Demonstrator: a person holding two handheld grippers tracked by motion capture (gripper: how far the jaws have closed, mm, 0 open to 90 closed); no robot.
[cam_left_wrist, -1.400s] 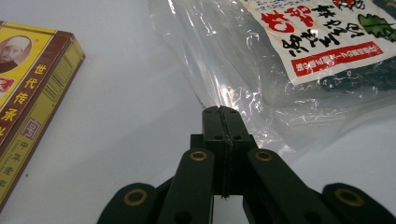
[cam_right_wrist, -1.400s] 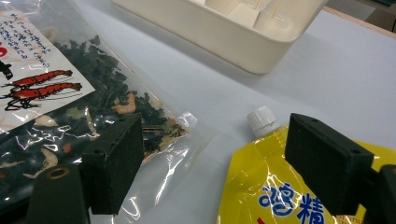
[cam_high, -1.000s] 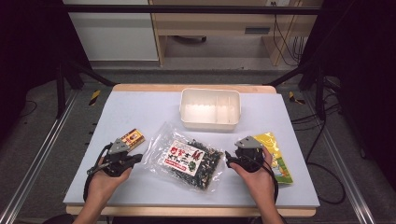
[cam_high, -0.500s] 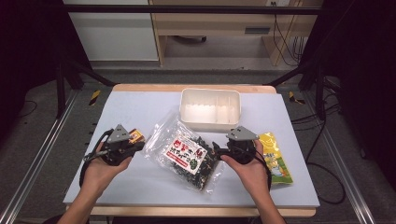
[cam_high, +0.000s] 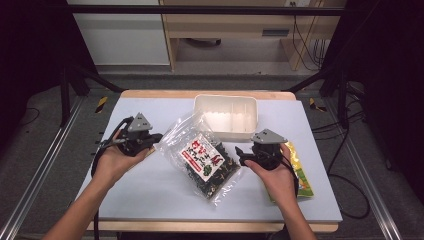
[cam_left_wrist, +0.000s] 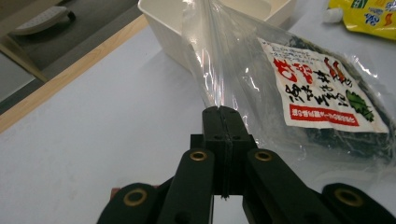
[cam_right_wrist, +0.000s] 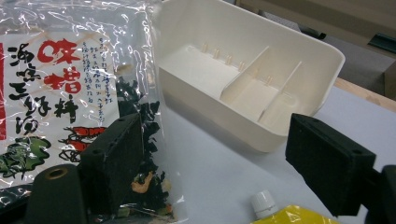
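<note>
Two grippers are at work on one bag (cam_high: 207, 161) of dark dried food, which lies on the table (cam_high: 150, 195) just near of the white box (cam_high: 227, 117). Our left gripper (cam_high: 156, 138) has its jaws pressed together on the bag's clear left corner, and in the left gripper view (cam_left_wrist: 223, 122) the film rises taut from between them. Our right gripper (cam_high: 239, 156) sits at the bag's right edge with jaws spread; in the right gripper view (cam_right_wrist: 212, 154) one jaw lies over the bag's dark contents (cam_right_wrist: 140, 140) and the other stands clear over bare table.

We judge the step to be taking hold of the bag at both sides, half done. The next move calls for closing the right jaws on the film at the right edge, on plastic rather than on the brittle contents, so that we can lift it level toward the box.

By our count: one bag, one box with three compartments (cam_right_wrist: 252, 88), one yellow pouch (cam_high: 300, 167) under our right hand, two grippers. Whatever sits beneath our left hand we cannot tell
</note>
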